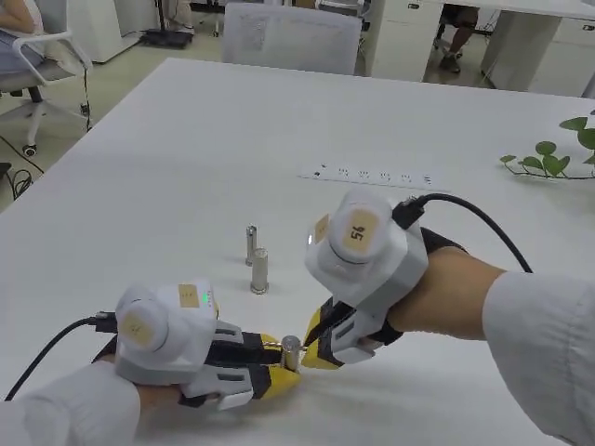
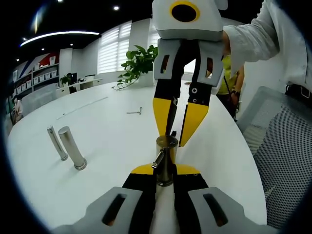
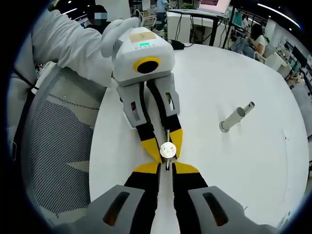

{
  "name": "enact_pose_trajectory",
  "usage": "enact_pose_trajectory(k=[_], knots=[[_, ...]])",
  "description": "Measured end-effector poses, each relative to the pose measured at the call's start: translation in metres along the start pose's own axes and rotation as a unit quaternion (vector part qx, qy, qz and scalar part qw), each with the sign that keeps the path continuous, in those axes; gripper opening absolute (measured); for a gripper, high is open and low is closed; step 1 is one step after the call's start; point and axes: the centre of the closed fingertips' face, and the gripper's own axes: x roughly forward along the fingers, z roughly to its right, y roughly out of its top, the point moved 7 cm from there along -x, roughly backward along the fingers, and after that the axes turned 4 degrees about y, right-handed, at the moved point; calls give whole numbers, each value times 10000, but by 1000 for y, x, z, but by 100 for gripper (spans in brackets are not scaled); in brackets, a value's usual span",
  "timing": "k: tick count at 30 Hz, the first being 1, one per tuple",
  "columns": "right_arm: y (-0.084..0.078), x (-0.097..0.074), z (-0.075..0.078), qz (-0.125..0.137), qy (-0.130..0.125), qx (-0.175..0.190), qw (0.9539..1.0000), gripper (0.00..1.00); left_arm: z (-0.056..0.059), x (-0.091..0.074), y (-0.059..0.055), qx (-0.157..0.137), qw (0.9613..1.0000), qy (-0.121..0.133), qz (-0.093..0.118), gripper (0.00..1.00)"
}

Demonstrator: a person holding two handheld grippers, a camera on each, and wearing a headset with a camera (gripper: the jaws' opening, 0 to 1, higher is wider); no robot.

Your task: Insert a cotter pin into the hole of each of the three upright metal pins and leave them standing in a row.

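While the left gripper [image 1: 276, 362] is clamping its jaws on the lower body of one upright metal pin [image 2: 165, 165], the right gripper [image 1: 316, 345] is coming in from 3 o'clock in the head view, so that the two sets of yellow tips are meeting nose to nose around that pin at the near edge of the white table [image 1: 186, 139]. Holding the pin low is leaving its head and cross hole free, which is probably why the grip is sitting there. In the left gripper view a small metal stub, seemingly the cotter pin [image 2: 158, 159], is jutting from the pin's side just under the head, pointing toward 7 o'clock. The right gripper's jaws are standing narrowly apart at either side of the pin's head; whether they are pinching the cotter pin or merely steadying the head, I cannot tell. The remaining two pins, a slim pin [image 1: 251, 243] and a thicker pin [image 1: 259, 271], are standing just beside each other at about 11 o'clock from the held one, well apart from both grippers, apparently waiting their turn. Another small metal piece [image 2: 135, 112], likely a spare cotter pin, is lying farther out on the table. My judgement is that the first insertion is being finished or checked, with two pins not yet done.
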Motion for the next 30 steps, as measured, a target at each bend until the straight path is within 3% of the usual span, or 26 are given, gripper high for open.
enact_pose_trajectory(k=[12,30], knots=[[-5,-4,1,31,-127,-30,9999,5,0,0,0,7,10000,4,3,11],[-1,-1,2,80,-104,-37,9999,9,0,1,0,16,10000,0,12,11]])
